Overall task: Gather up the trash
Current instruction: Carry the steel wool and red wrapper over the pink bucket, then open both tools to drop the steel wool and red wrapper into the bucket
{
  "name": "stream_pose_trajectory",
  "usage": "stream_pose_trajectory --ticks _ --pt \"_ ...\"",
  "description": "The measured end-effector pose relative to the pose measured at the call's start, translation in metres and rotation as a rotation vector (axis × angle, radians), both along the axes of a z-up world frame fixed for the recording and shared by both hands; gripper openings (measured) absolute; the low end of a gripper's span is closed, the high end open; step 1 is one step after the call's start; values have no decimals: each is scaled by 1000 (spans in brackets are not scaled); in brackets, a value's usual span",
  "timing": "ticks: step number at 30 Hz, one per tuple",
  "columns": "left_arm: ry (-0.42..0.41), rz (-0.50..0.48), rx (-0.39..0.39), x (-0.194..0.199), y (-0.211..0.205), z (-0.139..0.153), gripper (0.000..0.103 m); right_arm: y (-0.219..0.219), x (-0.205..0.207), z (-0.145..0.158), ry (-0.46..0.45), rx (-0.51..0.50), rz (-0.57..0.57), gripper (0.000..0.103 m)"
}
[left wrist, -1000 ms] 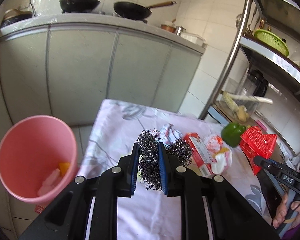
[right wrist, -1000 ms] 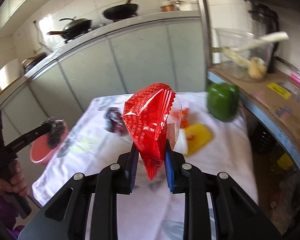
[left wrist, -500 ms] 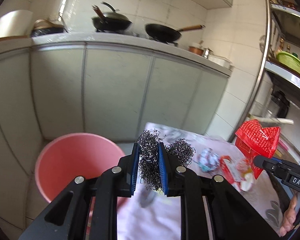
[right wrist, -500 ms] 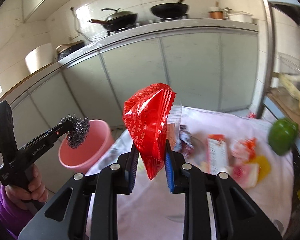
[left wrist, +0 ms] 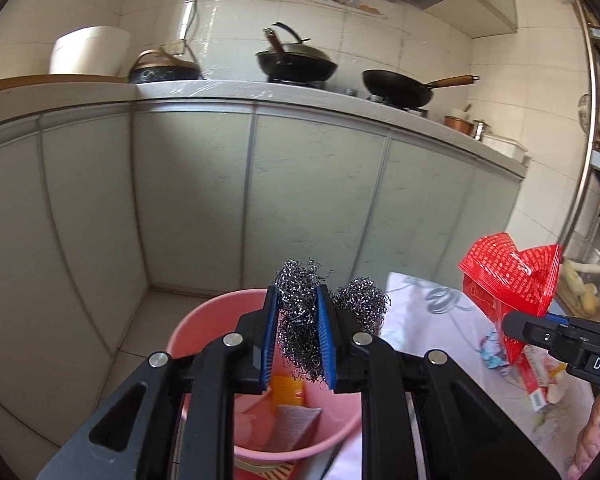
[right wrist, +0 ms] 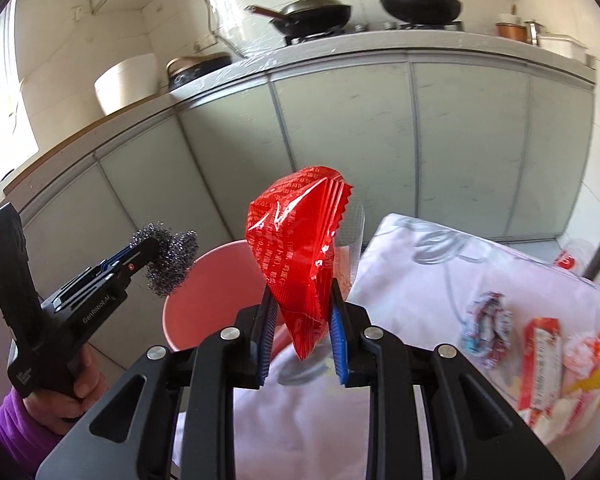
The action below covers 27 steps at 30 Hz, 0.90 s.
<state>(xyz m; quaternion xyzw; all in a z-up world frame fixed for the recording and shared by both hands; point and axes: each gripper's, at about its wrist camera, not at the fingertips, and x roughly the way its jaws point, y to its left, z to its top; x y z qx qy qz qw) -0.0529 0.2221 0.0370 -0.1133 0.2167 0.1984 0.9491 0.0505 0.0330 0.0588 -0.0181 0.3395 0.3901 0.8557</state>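
My left gripper [left wrist: 298,344] is shut on a steel wool scourer [left wrist: 300,320] and holds it above the pink bucket [left wrist: 204,320]; it also shows in the right wrist view [right wrist: 148,246] with the scourer [right wrist: 172,258]. The bucket [right wrist: 216,288] stands on the floor beside the table and holds an orange piece and a grey pad. My right gripper [right wrist: 302,340] is shut on a red snack wrapper [right wrist: 300,256], held over the table's left edge near the bucket. The wrapper also shows in the left wrist view [left wrist: 508,280].
A table with a white cloth [right wrist: 440,280] carries several wrappers [right wrist: 486,332] and a red-white packet [right wrist: 540,360]. Grey kitchen cabinets [left wrist: 300,200] stand behind, with pans [left wrist: 396,88] on the counter. A metal rack pole [left wrist: 580,184] rises at the right.
Both grippers have swung left toward the bucket. The scourer is now over the bucket's opening, and the red wrapper has come closer to the table's left edge.
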Motion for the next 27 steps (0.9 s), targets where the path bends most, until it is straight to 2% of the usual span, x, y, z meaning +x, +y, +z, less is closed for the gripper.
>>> stream_pose_trajectory --ticks 11,15,21,27 --pt "99 86 5 3 35 -43 18 78 3 -41 82 -108 112 25" --pt "154 102 -25 3 49 -66 19 99 2 -61 111 -159 140 25" --pt "231 96 -95 11 63 -95 20 117 6 -82 158 -219 146 25" --pt "278 91 -113 18 65 -111 26 123 12 -92 203 -238 141 26"
